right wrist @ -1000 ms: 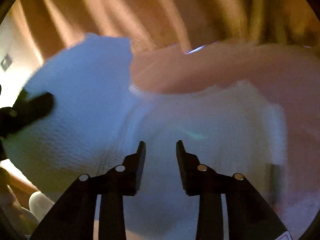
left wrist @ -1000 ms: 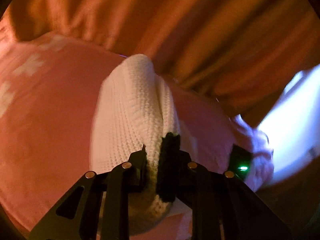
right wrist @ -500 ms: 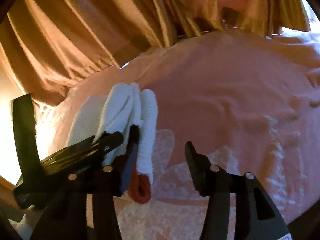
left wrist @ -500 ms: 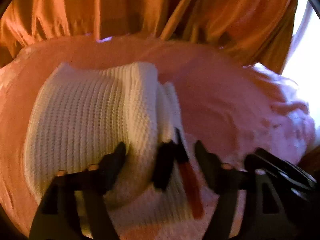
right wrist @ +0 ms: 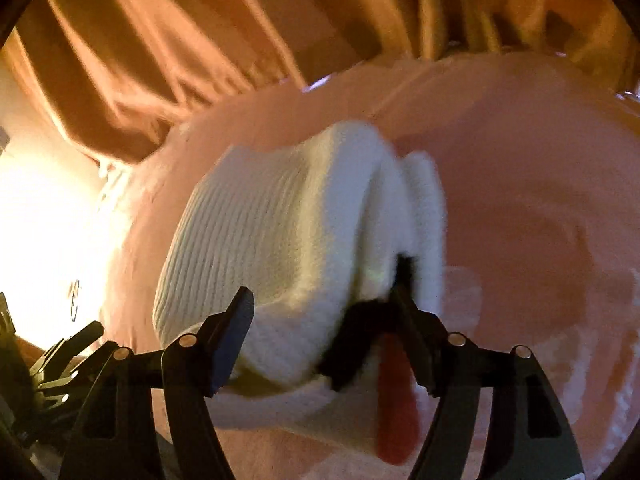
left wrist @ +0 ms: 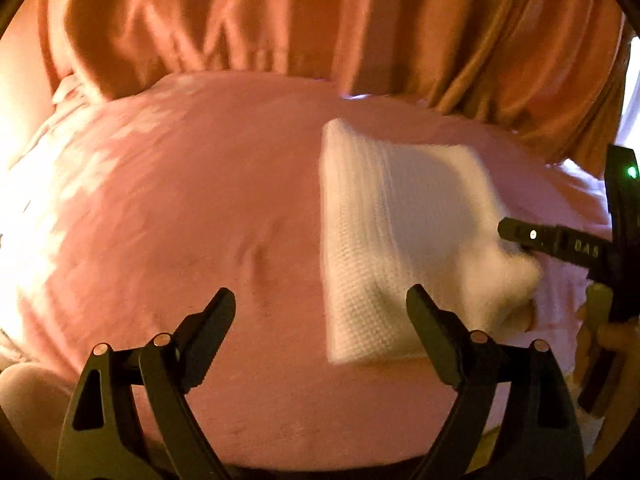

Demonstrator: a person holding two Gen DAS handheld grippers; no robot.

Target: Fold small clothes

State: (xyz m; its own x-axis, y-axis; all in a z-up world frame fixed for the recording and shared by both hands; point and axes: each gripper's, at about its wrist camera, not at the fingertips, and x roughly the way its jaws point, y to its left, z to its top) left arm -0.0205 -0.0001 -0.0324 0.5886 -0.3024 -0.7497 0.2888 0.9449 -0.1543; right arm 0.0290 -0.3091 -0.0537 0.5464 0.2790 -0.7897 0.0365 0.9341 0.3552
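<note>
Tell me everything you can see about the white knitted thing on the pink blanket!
The white ribbed knitted garment looks soft and thick, folded into a chunky rectangle with several layers stacked at one edge. It lies on the pink fleecy blanket. The right hand-held gripper is opening, its fingers either side of the garment's near end. The left hand-held gripper is opening too, empty, beside the fold.

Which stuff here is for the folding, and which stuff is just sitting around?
For the folding:
- white knitted garment, folded, lying on the pink blanket
- left gripper, jaws opening, nothing between them
- right gripper, jaws opening, the garment's edge between them

Just around:
- orange curtain behind the blanket
</note>
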